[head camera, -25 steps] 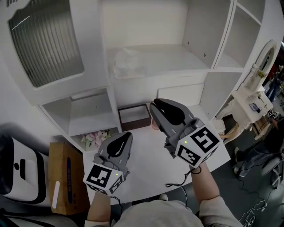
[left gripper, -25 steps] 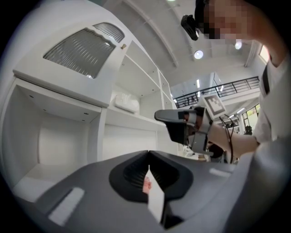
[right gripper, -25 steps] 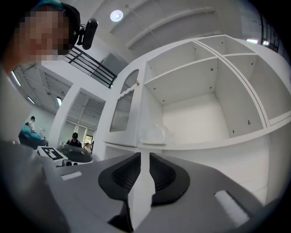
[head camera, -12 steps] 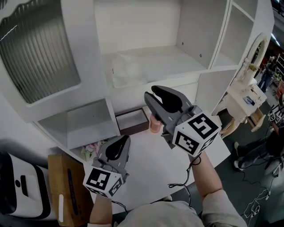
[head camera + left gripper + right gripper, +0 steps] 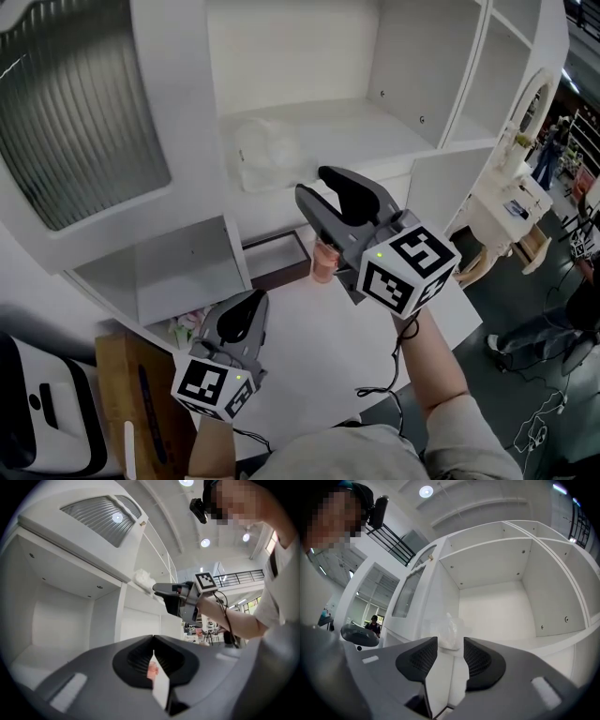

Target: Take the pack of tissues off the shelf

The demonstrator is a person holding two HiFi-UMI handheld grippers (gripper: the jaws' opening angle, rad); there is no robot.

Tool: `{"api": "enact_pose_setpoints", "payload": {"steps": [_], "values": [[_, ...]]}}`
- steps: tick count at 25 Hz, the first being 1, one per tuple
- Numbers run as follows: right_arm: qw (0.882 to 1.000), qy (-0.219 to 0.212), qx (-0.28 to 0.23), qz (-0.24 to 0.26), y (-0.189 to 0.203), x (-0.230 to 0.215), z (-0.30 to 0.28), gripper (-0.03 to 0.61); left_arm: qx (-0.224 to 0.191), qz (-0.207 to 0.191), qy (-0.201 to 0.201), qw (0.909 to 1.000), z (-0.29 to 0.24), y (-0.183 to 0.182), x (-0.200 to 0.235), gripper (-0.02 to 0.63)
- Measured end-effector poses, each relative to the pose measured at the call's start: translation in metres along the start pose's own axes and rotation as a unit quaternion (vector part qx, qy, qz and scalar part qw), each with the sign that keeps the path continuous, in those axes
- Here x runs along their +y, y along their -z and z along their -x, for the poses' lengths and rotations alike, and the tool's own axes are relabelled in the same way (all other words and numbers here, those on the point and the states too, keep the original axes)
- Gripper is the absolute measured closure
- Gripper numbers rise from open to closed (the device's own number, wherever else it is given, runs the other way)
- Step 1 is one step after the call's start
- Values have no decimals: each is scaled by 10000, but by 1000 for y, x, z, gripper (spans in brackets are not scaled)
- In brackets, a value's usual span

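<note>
The pack of tissues [image 5: 266,152], white in clear wrap, lies at the left of the open white shelf [image 5: 375,131]. My right gripper [image 5: 325,189] is raised in front of the shelf's edge and points at the pack. Its jaws are opening, with nothing between them. In the right gripper view the pack [image 5: 449,631] shows just beyond the tips of the right gripper [image 5: 450,649], apart from them. My left gripper [image 5: 240,317] hangs low over the white table [image 5: 319,337], shut and empty. In the left gripper view, the left gripper [image 5: 153,654] looks up at the pack [image 5: 143,578].
A pink cup [image 5: 323,261] stands on the table under the right gripper. A dark brown box [image 5: 277,259] sits behind it. Flowers [image 5: 187,328] lie in the low compartment at left. A cardboard box [image 5: 131,412] and a white appliance [image 5: 37,422] stand on the floor.
My right gripper has risen toward the shelf and its jaws have spread apart. The left gripper has stayed low and shut.
</note>
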State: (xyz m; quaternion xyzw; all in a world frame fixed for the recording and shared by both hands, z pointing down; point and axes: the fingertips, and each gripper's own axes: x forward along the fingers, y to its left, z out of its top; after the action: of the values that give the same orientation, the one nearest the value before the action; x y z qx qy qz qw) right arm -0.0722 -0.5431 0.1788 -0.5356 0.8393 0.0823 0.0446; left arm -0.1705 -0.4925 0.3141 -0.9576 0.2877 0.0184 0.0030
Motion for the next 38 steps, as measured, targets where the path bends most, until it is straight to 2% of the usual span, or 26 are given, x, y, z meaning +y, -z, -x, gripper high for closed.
{"api": "enact_pose_setpoints", "payload": {"steps": [5,9,11,24,38], "values": [[9999,-28,-73,-72,-1,2,-12,403,-24,34,-73,10000,5,0,7,612],[10000,45,-51,-39,1,1,-12,500,-9,22,-136,9999,7,1,9,612],[10000,55,-37,11,1,3,-11,518,-8,22,-150,9999,9,1,10,612],[9996,7,-265,14,-7,5,18,534,32,-23,-124,9999,5,1,-5,612],[9990,53,-443,-45,-14,-6,70,537,54,-85,-3,9999,-10,2,-42,612]]}}
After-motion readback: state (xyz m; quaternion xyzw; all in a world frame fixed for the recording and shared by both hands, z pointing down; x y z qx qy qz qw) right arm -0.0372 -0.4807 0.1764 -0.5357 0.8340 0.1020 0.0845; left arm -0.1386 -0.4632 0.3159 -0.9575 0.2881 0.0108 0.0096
